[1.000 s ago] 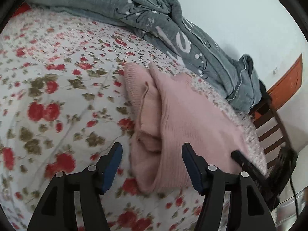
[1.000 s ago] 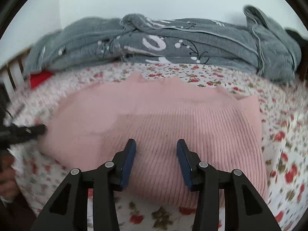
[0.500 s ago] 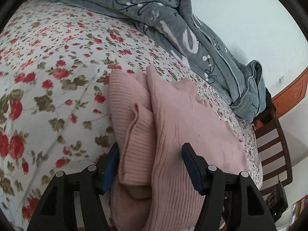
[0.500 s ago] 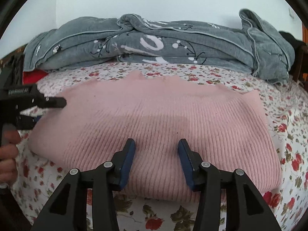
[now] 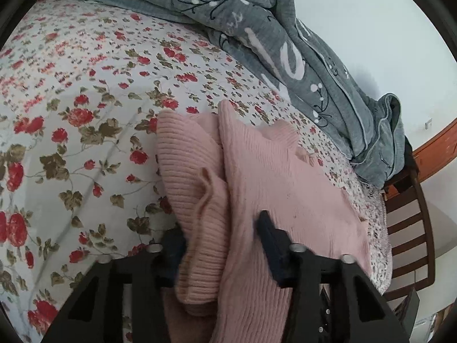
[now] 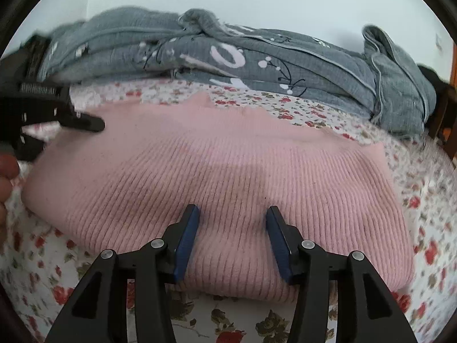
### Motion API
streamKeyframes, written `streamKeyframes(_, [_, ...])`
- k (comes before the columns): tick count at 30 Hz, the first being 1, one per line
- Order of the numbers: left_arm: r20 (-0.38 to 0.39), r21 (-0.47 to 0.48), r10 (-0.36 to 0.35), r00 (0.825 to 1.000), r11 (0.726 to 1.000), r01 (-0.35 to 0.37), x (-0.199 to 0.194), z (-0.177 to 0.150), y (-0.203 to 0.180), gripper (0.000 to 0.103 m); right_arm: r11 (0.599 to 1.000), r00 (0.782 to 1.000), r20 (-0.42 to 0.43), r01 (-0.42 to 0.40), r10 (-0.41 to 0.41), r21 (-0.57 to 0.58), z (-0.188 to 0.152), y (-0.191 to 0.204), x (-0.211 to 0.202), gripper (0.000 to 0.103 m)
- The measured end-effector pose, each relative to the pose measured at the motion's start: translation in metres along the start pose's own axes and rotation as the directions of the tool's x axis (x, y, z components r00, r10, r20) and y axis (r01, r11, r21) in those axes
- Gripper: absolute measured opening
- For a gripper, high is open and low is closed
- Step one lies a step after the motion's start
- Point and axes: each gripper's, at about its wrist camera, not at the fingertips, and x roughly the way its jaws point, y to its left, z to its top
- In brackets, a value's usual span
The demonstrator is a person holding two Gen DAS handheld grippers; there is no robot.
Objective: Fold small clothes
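Observation:
A pink ribbed knit sweater (image 6: 228, 168) lies folded on the floral bed sheet (image 5: 71, 108). In the left wrist view the sweater (image 5: 271, 177) has a folded sleeve layer (image 5: 194, 200) along its left side. My left gripper (image 5: 220, 228) is open, its fingers astride that sleeve edge at the sweater's end. My right gripper (image 6: 231, 223) is open, its fingertips over the sweater's near edge. The left gripper also shows in the right wrist view (image 6: 71, 120), at the sweater's far left end.
A rumpled grey quilt (image 6: 228, 57) with white print lies along the back of the bed by the wall. A dark wooden chair (image 5: 408, 228) stands past the bed's right edge. The person's hand (image 6: 5, 177) shows at the left.
My left gripper has moved forward onto the sweater's end, its fingers now around the folded sleeve. My right gripper has edged a little closer over the near edge.

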Motion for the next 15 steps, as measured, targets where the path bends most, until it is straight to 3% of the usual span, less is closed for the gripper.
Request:
streamKeyframes(2, [0.001,0.005,0.008,1.000,1.000,-0.008,-0.003,0.001,-0.004,0.026,1.000,1.000,-0.011,-0.011,0.011,-0.002,0.002,-0.001,0.002,0.050])
streamKeyframes(9, [0.025,0.043,0.004,1.000,0.999,-0.005,-0.025,0.009,-0.040,0.024,0.992,0.990,-0.085,-0.107,0.112,0.068,0.019,-0.020,-0.005,0.054])
streamKeyframes(12, [0.031,0.069,-0.002,1.000,0.998,0.000,-0.036,0.009,-0.060,0.024,0.986,0.990,-0.037,-0.129,0.133,0.106,0.019,-0.043,-0.028,0.054])
streamKeyframes(15, [0.026,0.085,-0.003,1.000,0.996,0.001,-0.042,0.009,-0.085,0.023,0.988,0.997,0.045,-0.074,0.068,0.134,0.012,-0.081,-0.061,0.055])
